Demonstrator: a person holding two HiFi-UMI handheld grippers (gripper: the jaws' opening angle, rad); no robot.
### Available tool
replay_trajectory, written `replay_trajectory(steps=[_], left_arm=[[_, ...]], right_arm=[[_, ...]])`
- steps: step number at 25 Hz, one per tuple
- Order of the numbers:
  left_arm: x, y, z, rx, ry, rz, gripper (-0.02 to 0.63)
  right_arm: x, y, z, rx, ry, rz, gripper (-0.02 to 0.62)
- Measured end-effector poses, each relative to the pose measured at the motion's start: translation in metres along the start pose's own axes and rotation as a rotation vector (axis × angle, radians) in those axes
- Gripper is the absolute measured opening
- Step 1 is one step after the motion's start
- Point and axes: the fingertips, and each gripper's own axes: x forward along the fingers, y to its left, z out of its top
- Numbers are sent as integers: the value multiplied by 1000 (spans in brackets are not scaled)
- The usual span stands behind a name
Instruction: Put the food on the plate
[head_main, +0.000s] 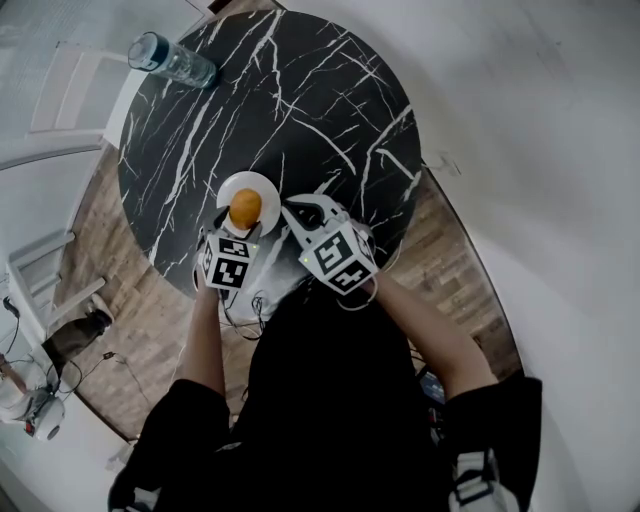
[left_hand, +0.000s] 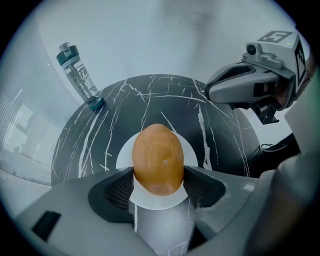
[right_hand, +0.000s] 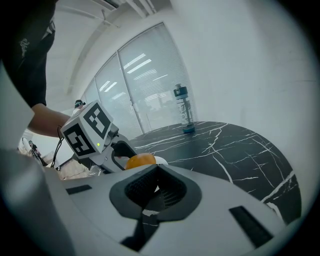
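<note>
A round black worktop (head_main: 300, 100) with white lines stands on a brown wood floor (head_main: 140, 330). White wall (right_hand: 240, 60), big windows (right_hand: 145, 85).

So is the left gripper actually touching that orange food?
Touching. The left gripper view shows the left gripper with its two jaws closed against both sides of the orange food, with no gap showing.

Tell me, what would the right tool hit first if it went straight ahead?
Most likely the plate rim or the food held over it: both sit just past the right tool's shut tips, slightly left. Depth is unclear, so it might skim by over the table.
</note>
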Motion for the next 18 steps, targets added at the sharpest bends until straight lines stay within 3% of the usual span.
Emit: replay_trajectory(steps=[18], left_arm=[[2, 0, 0, 0, 1, 16, 304]], right_arm=[[1, 3, 0, 11, -1, 29, -3]])
